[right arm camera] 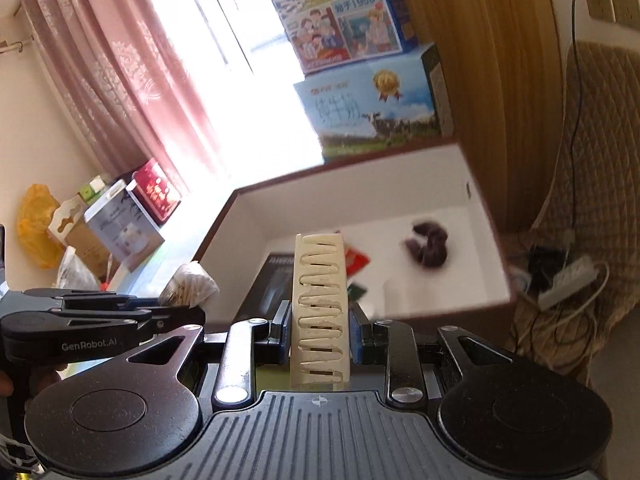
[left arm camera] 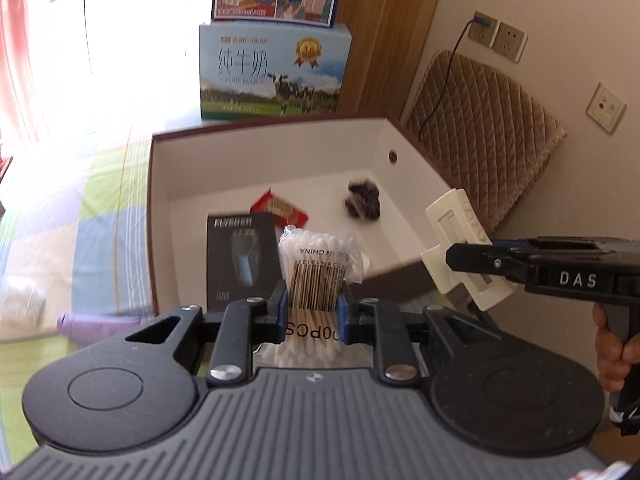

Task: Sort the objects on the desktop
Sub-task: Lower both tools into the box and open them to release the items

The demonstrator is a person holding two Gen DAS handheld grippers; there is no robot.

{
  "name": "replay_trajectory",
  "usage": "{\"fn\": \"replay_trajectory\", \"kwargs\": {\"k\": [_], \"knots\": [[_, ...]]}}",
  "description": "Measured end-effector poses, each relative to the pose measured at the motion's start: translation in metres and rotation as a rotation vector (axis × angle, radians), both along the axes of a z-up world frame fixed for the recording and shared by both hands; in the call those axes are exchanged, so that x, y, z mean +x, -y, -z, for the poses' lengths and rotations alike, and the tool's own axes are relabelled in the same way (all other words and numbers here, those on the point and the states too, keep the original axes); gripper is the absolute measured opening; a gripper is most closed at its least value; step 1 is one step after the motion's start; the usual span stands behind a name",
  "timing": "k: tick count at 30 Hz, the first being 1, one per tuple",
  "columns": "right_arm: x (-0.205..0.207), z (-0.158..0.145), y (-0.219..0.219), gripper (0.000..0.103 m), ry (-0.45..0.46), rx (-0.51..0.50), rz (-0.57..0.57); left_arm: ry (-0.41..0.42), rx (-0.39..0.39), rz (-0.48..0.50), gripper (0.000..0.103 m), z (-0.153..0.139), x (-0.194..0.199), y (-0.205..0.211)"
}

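Observation:
My left gripper (left arm camera: 312, 312) is shut on a clear bag of cotton swabs (left arm camera: 320, 264), held over the near edge of a white-lined open box (left arm camera: 256, 152). My right gripper (right arm camera: 320, 328) is shut on a cream plastic comb-like piece (right arm camera: 320, 308), seen from the left wrist view as a cream plate (left arm camera: 460, 248) at the box's right rim. Inside the box lie a black product carton (left arm camera: 236, 256), a red packet (left arm camera: 280, 208) and a dark hair scrunchie (left arm camera: 362, 200). The swab bag (right arm camera: 192, 284) and left gripper (right arm camera: 176, 312) show at the left of the right wrist view.
Two stacked milk cartons (left arm camera: 272, 72) stand behind the box. A quilted brown cushion (left arm camera: 480, 132) leans on the wall with sockets (left arm camera: 496, 36) and a cable. A power strip (right arm camera: 568, 284) lies right of the box. Boxes and bags (right arm camera: 104, 224) crowd the windowsill by pink curtains.

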State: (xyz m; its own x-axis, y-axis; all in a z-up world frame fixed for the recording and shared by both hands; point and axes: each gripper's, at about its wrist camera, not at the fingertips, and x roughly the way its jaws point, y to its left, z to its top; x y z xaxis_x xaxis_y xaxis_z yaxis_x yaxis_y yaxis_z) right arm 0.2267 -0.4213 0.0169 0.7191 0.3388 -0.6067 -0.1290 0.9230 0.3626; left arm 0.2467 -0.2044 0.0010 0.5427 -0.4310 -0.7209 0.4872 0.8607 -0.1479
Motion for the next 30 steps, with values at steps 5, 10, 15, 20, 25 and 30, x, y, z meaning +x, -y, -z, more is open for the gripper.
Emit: {"fn": "replay_trajectory", "kwargs": {"k": [5,10,15,20,25,30], "knots": [[0.028,-0.001,0.008,0.025,0.012,-0.023,0.019,-0.003,-0.006,0.003,0.019,-0.004,0.029,0.017],[0.057,0.0,0.015,0.025,0.017,-0.039,0.023,-0.018,-0.008,0.006,0.019,-0.002,0.058,0.034],[0.084,0.008,0.018,0.025,0.008,-0.068,0.016,-0.043,0.003,0.0,0.019,0.006,0.087,0.05],[0.11,0.018,0.019,0.025,-0.01,-0.095,0.003,-0.069,0.022,-0.002,0.019,0.017,0.112,0.063],[0.137,0.032,0.015,0.025,-0.054,-0.127,-0.005,-0.091,0.037,-0.023,0.019,0.028,0.139,0.074],[0.161,0.049,0.012,0.025,-0.108,-0.146,-0.009,-0.14,0.049,-0.033,0.019,0.045,0.168,0.085]]}}
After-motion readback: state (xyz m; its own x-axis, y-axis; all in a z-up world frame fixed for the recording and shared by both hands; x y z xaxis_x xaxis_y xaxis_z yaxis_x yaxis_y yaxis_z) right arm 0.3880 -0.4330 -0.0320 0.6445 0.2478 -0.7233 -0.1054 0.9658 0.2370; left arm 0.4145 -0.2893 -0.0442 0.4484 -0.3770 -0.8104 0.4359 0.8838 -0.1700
